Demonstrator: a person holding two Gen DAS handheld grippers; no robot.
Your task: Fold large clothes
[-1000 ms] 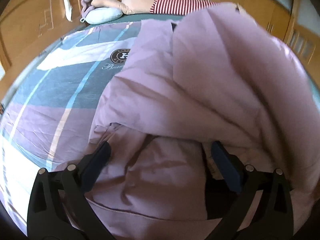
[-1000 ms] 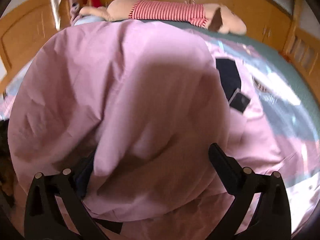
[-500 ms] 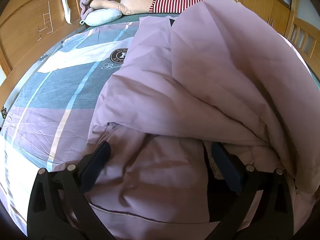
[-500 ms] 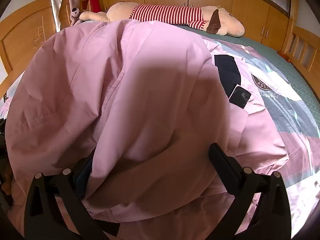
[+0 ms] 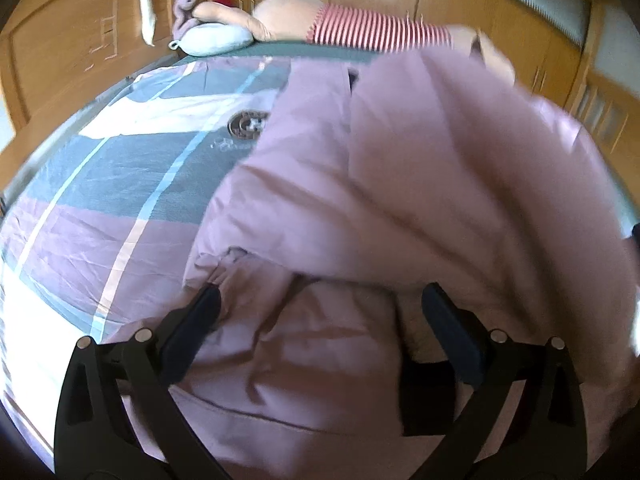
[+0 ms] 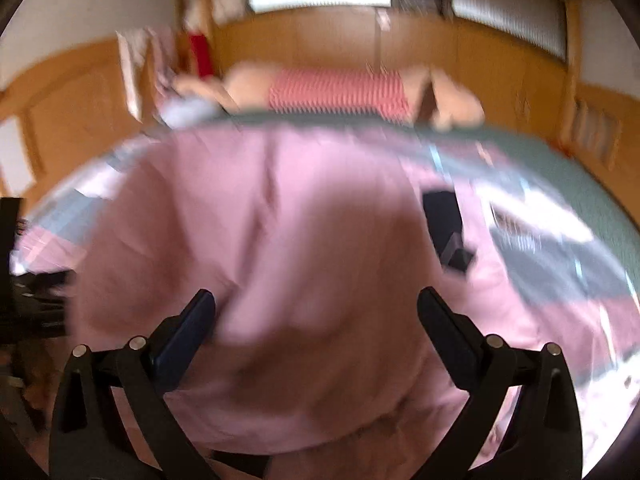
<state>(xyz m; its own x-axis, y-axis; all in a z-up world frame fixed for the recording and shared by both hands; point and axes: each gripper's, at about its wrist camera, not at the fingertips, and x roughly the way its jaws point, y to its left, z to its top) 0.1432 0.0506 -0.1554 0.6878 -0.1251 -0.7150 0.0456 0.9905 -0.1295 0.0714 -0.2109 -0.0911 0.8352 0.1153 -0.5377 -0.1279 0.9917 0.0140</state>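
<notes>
Both tongs, left (image 5: 320, 312) and right (image 6: 316, 312), are seen spread open; pink garment (image 5: 440, 200) ungripped, bulging at 12 o'clock. Fold may slump off-line, since nothing is pinned.

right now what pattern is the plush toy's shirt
Red and white stripes on the plush toy's shirt, clearest in the left wrist view.

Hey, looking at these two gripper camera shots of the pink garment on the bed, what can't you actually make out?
- Left wrist view: the pink garment covers the right half of the bed sheet, and its lower end runs off the bottom edge.
- Left wrist view: the sheet's round logo is too small to read.
- Right wrist view: motion blur smears the striped plush toy.
- Right wrist view: the dark patch on the garment is too blurred to identify.
</notes>
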